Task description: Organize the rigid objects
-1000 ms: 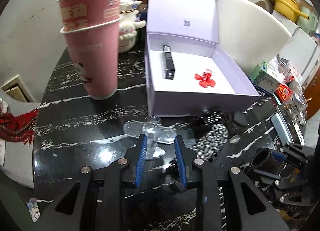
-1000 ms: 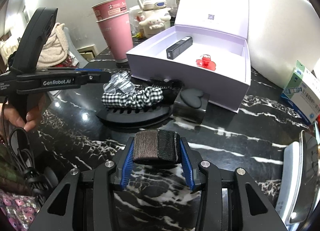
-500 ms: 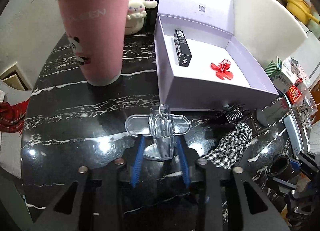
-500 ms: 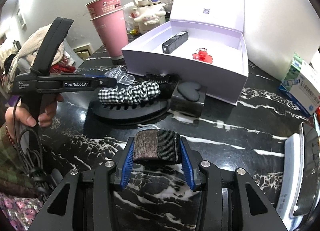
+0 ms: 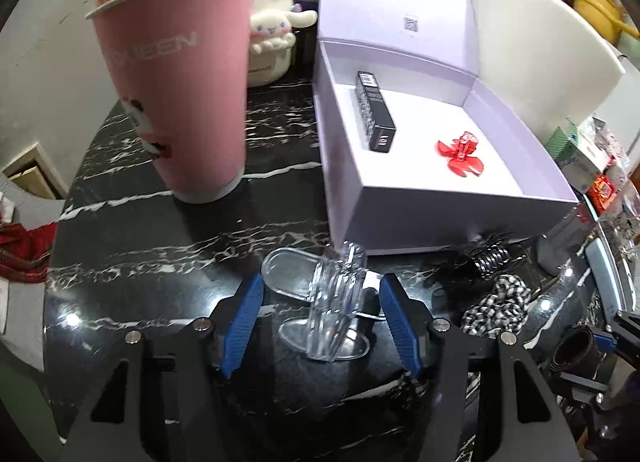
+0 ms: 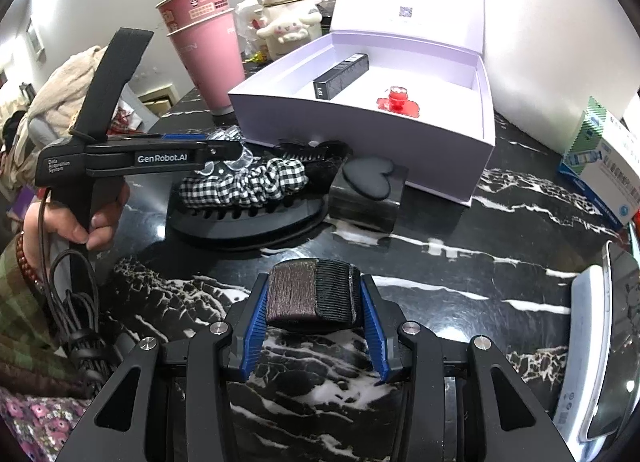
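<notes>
- The left gripper (image 5: 322, 316) stands with its jaws apart, having just been opening; the clear hair clip (image 5: 334, 302) lies between them on the black marble worktop (image 5: 168, 262), touched by neither pad.
- Just ahead of that gripper sits the open lilac box (image 5: 400, 222), holding a black tube (image 5: 375, 116) and a red clip (image 5: 460, 152).
- The right gripper (image 6: 314, 326) is clamped on a dark folded band (image 6: 312, 296), above the worktop.
</notes>
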Action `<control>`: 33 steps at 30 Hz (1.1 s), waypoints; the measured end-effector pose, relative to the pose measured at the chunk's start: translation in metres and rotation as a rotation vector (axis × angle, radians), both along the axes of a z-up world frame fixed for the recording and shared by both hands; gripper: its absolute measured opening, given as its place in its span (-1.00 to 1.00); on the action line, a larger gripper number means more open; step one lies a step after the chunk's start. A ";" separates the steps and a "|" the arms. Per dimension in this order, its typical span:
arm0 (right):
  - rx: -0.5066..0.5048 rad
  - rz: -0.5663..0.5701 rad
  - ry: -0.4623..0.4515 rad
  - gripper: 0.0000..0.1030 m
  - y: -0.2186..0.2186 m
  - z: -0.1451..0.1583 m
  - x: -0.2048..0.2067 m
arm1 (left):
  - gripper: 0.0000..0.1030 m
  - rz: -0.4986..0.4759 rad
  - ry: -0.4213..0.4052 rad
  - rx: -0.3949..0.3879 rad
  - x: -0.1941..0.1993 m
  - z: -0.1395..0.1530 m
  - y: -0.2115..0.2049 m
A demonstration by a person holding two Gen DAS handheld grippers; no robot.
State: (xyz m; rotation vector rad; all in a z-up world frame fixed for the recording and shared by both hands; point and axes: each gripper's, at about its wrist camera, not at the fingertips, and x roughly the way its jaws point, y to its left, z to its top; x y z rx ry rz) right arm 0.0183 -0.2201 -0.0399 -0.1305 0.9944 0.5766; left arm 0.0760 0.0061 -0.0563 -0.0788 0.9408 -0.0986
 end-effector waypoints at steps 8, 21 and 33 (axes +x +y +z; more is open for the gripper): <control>-0.004 -0.004 -0.002 -0.17 -0.002 -0.001 0.002 | -0.02 -0.052 -0.026 -0.001 0.005 -0.001 -0.010; 0.004 0.015 -0.030 -0.18 -0.001 0.003 0.001 | -0.02 -0.024 -0.046 -0.060 -0.013 0.008 0.000; 0.007 0.027 -0.053 -0.18 0.002 0.010 0.002 | -0.02 0.000 -0.097 -0.083 -0.027 0.027 0.007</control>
